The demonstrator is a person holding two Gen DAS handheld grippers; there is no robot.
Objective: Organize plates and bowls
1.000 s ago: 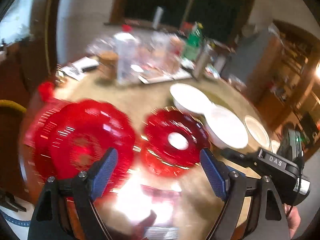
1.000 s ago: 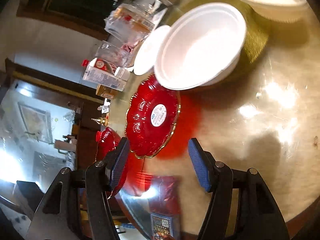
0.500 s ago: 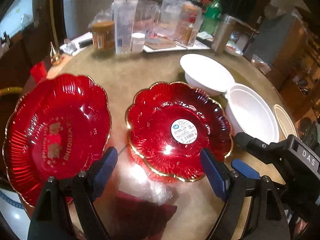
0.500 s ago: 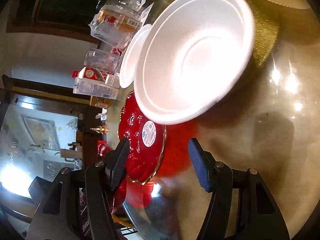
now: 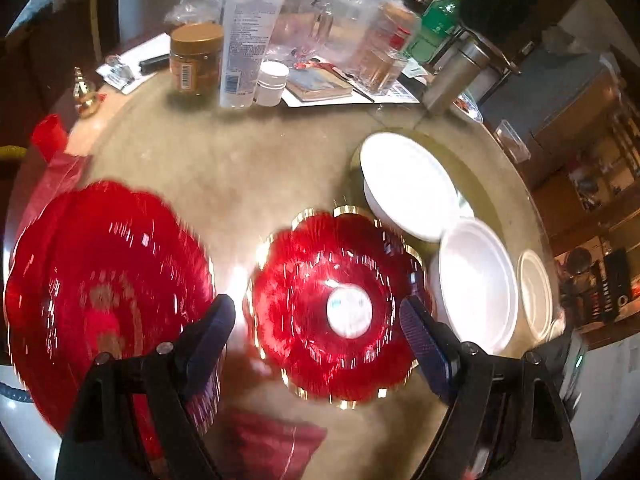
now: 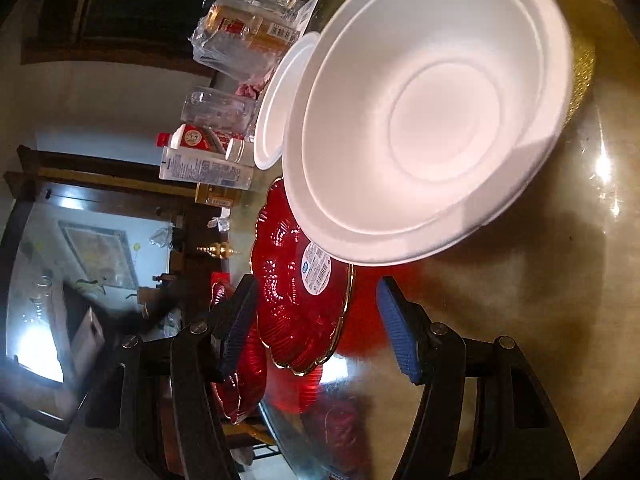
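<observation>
We see our left claw [image 5: 316, 320] spread, red dish [image 5: 336, 308] at 12 o'clock holding only a sticker [image 5: 349, 311], our right claw [image 6: 316, 320] spread, empty white bowl [image 6: 432, 116] at 1 o'clock

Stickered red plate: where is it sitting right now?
In the left wrist view the stickered red plate lies on the table ahead of the open left gripper, between the larger red plate and a white bowl.

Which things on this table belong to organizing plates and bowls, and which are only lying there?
For the job: large red plate; small red plate; white bowl; second white bowl.

Just lying about: brown jar; white tube; green bottle; metal flask.
</observation>
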